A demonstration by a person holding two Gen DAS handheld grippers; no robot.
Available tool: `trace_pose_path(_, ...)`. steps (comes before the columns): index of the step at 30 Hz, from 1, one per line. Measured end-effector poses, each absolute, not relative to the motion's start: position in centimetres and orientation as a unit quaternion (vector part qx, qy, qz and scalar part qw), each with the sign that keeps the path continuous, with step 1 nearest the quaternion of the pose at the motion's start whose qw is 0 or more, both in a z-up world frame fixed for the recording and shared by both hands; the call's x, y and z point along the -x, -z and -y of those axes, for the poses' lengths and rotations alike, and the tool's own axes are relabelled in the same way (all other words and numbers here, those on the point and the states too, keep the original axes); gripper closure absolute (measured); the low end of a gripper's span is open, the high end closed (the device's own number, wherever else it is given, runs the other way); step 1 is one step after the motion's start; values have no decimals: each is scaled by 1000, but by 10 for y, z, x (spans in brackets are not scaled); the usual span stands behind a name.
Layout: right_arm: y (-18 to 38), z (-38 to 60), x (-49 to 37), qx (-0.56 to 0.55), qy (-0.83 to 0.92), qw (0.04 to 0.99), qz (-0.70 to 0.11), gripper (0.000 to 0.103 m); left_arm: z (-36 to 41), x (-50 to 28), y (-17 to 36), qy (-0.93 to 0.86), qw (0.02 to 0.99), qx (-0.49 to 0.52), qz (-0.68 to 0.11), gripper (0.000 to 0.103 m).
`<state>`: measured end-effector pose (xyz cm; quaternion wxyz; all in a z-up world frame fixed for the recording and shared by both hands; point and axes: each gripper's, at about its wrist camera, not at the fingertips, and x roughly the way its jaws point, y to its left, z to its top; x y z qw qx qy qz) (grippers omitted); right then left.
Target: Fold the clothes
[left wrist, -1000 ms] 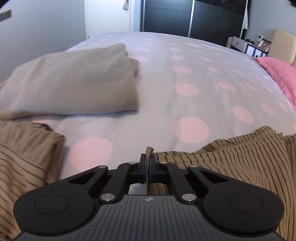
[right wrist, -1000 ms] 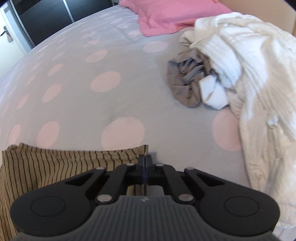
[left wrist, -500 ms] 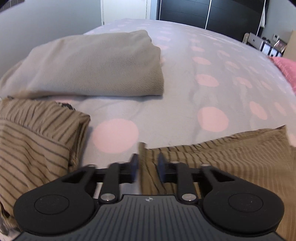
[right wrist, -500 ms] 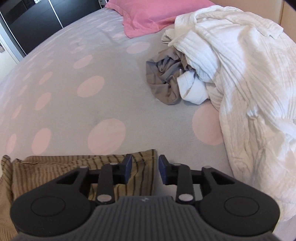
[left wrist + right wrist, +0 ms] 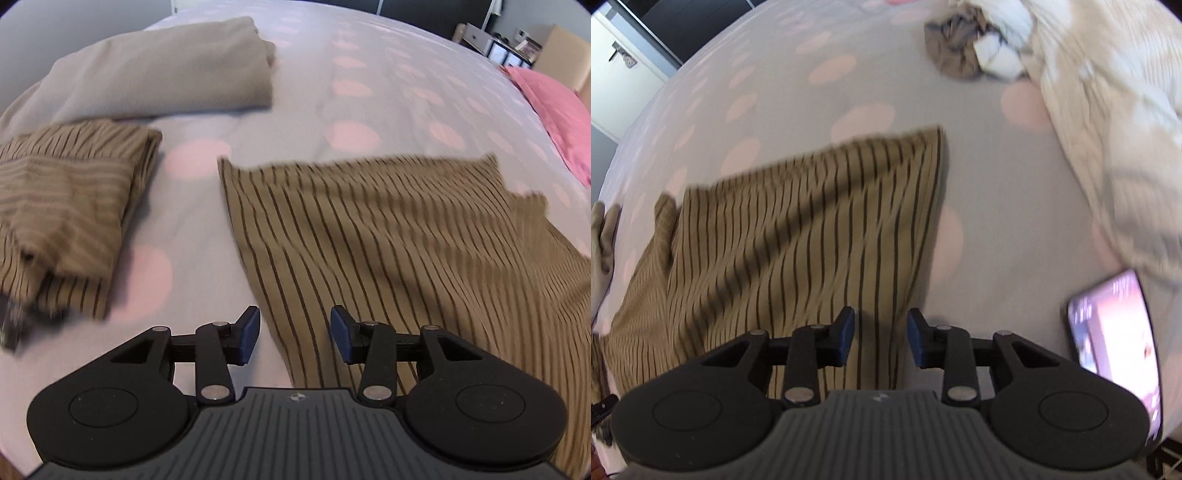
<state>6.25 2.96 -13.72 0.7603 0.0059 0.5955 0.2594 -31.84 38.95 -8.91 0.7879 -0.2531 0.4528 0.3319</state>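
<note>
Striped cloth [image 5: 388, 236] lying flat on the bed [image 5: 369, 92]; left gripper [image 5: 294, 332] and right gripper [image 5: 881, 334] both released above it.

Home bedroom. Bed [image 5: 388, 96] with grey duvet cover, pink polka dots, pink pillow [image 5: 557, 110] at its far right corner. Dark wardrobe doors [image 5: 683, 26] and a white door [image 5: 624, 81] past the bed's far edge; small drawer unit [image 5: 480, 38] beside it. Laundry on the bed: folded beige item [image 5: 155, 70], striped brown garments [image 5: 388, 236], white pile [image 5: 1108, 92]. Phone [image 5: 1115, 347] near the right edge.
</note>
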Motion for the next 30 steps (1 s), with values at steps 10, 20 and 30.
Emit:
trace_pose_path(10,138,8,26,-17,-287,715,-637,59,-311,354,92,-282,771,271,-503,62)
trace_pose_path(20,158,13,84,-19,-283,669,-687,51,-274,364,107,-252,748,293,-540,60)
trace_pose_path(30,170,10,85,-2,-271,661,-700,90,-261,356,126,-249,728,248,-588,59)
